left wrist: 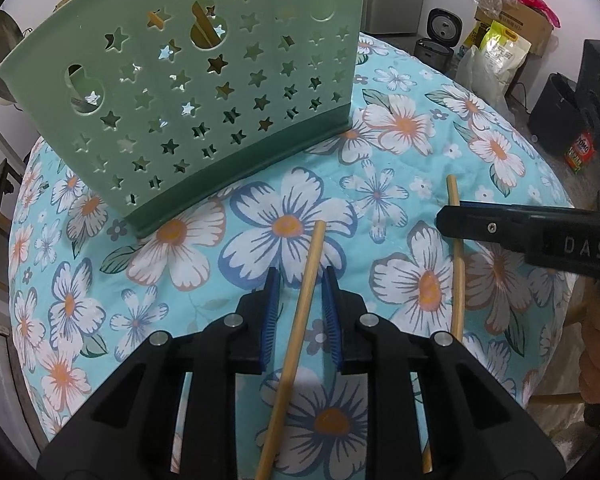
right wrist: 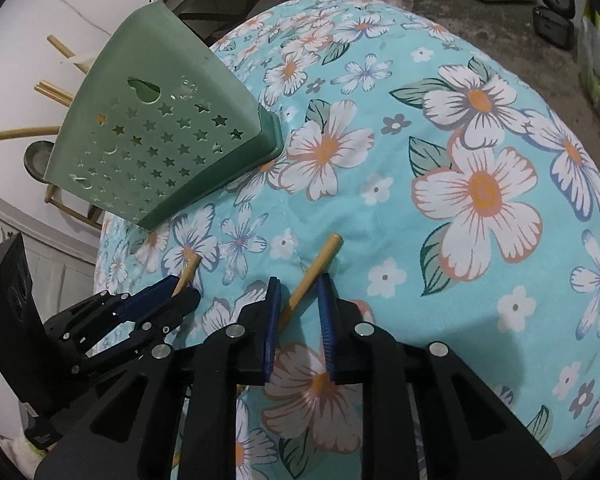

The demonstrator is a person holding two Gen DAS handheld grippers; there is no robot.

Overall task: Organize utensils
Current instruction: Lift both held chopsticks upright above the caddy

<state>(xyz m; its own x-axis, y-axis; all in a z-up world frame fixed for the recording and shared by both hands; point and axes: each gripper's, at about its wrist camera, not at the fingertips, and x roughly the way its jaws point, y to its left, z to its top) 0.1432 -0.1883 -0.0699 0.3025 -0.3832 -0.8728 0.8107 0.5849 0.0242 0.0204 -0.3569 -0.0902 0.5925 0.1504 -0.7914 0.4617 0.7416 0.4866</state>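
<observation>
A green utensil holder (left wrist: 204, 92) with star cut-outs stands on the floral cloth (left wrist: 380, 200); it also shows in the right wrist view (right wrist: 156, 136), with several chopsticks sticking out of its top (right wrist: 56, 90). My left gripper (left wrist: 300, 280) is open, its blue pads on either side of a wooden chopstick (left wrist: 300, 320) that lies on the cloth. My right gripper (right wrist: 298, 290) is open around a second chopstick (right wrist: 312, 272), which also shows in the left wrist view (left wrist: 456, 260). The right gripper appears from the side in the left wrist view (left wrist: 444, 220), and the left gripper in the right wrist view (right wrist: 180, 292).
The cloth covers a rounded table that drops off at its edges (right wrist: 580, 400). Beyond it on the floor are a cardboard box with bags (left wrist: 508, 28), a rice cooker (left wrist: 440, 36) and dark bins (left wrist: 560, 108). A chair frame (right wrist: 72, 208) stands behind the holder.
</observation>
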